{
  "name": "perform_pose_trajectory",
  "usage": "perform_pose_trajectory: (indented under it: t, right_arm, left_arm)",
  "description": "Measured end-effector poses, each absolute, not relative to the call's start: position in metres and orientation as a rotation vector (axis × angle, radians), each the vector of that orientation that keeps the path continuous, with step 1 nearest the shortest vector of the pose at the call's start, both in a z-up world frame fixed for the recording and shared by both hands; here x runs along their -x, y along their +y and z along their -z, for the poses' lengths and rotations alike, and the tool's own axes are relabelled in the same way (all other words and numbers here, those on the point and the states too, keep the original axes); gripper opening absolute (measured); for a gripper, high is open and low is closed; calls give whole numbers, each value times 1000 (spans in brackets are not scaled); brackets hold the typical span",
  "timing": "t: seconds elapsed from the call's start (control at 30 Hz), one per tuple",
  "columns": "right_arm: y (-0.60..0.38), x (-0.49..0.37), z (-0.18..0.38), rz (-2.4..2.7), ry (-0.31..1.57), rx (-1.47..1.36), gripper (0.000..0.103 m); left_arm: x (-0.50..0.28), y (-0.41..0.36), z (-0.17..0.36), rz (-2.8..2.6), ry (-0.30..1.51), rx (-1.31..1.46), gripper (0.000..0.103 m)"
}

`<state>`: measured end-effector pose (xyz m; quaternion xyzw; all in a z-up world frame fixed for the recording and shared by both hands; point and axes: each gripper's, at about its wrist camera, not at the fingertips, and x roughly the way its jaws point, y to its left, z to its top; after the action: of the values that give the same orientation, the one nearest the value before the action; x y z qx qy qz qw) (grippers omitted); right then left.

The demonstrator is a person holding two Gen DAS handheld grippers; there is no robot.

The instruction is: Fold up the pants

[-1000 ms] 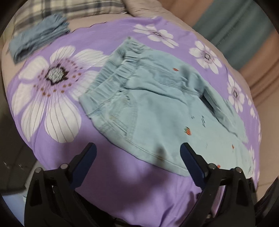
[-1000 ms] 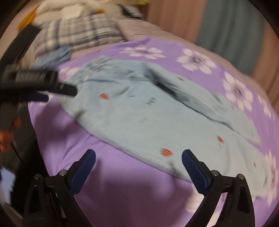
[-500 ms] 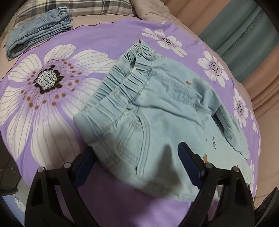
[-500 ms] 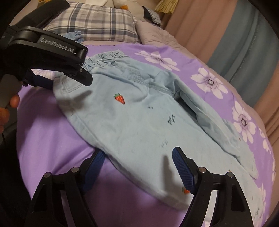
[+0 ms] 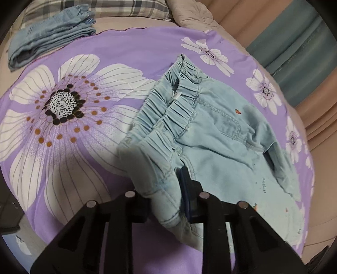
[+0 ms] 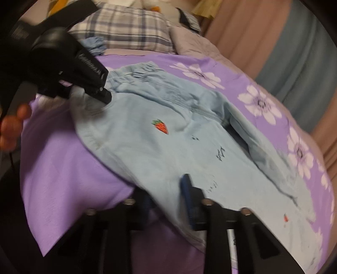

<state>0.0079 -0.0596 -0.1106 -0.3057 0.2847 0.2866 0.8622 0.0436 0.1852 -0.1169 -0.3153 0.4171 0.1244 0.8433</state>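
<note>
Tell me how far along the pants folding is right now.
Early. Both jaws have just been closing on the near edge of the light blue pants: left gripper at the waistband corner, right gripper farther down the leg. No fold is made; they lie spread on the purple sheet. A folded pair sits by the pillow.

Left gripper (image 5: 166, 202): black, jaws just closed, pinching waistband corner | light blue denim pants (image 5: 212, 151), elastic waist: ahead and right | purple floral bedsheet (image 5: 88, 164): beneath | folded darker blue jeans (image 5: 50, 46): far ahead-left | plaid pillow (image 5: 130, 8): beyond
</note>
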Motion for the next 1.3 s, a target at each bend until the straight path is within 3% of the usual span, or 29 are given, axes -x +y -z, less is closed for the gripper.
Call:
perform_pose_trajectory:
  t: [0.23,0.43,0.57,0.8,0.87,1.2,1.3]
  right_arm:
    - [-61,2,98,-609,588,653,12]
    - [-61,4,106,-615,628,659,12]
    - [-67,3,100,-638,651,612,25]
    - [-93,4,74,-732,684,429,28]
    - [-100,-3,68,-719,692,361,34]
    - [-114,-51,100,-522,863,287,35]
    - [-119,-43,103,-533,844,306,37]
  left_arm:
    - [-27,187,110,-248,859,689,21]
    - [-20,190,113,-298,876,682,31]
    - [-9,188,98,-359,848,579,50]
    - [-7,171,68,-297,754,445,54]
    - [-14,158,67,-241,755,407,57]
    - [-42,108,118,-97,942,162,57]
    - [-37,107,119,-86,923,127,59]
